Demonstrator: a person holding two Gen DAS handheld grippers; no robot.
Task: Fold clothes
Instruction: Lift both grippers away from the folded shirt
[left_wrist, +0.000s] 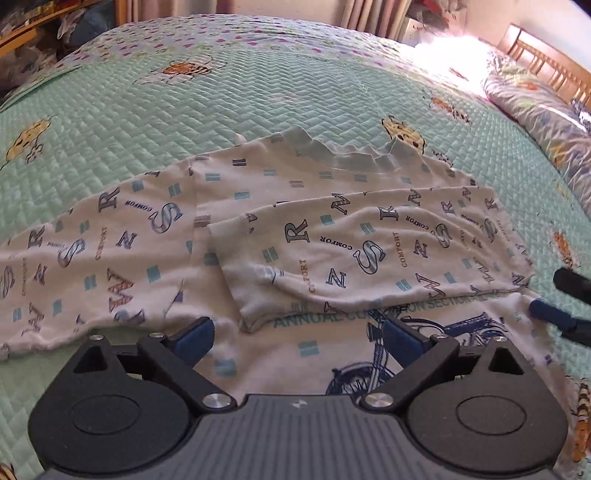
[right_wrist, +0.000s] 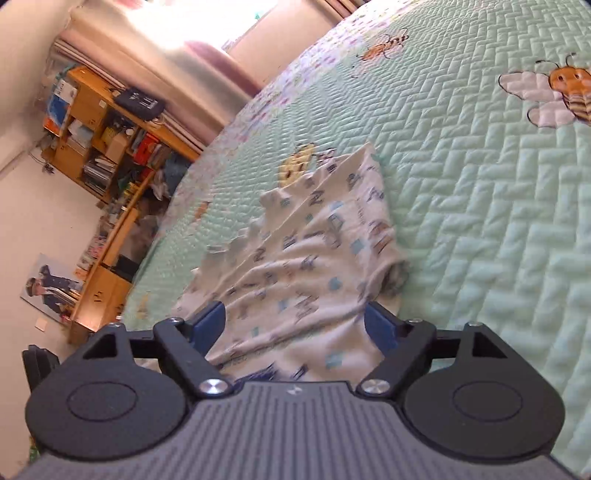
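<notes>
A white shirt (left_wrist: 258, 206) printed with letters and a blue motorcycle lies spread on the green quilted bedspread (left_wrist: 184, 107). One sleeve (left_wrist: 369, 251) is folded across the body; the other stretches out to the left. My left gripper (left_wrist: 299, 338) hovers over the shirt's near part, open, with nothing between its blue pads. My right gripper (left_wrist: 546, 291) shows at the right edge, beside the folded sleeve's end. In the right wrist view the shirt (right_wrist: 306, 258) runs away from the right gripper (right_wrist: 295, 326), which is open; cloth lies between its fingers without being pinched.
A rolled patterned quilt (left_wrist: 535, 107) lies along the bed's far right side, below a wooden headboard (left_wrist: 546, 62). Wooden shelves (right_wrist: 103, 133) full of books and boxes stand beyond the bed. Bare bedspread (right_wrist: 480, 184) surrounds the shirt.
</notes>
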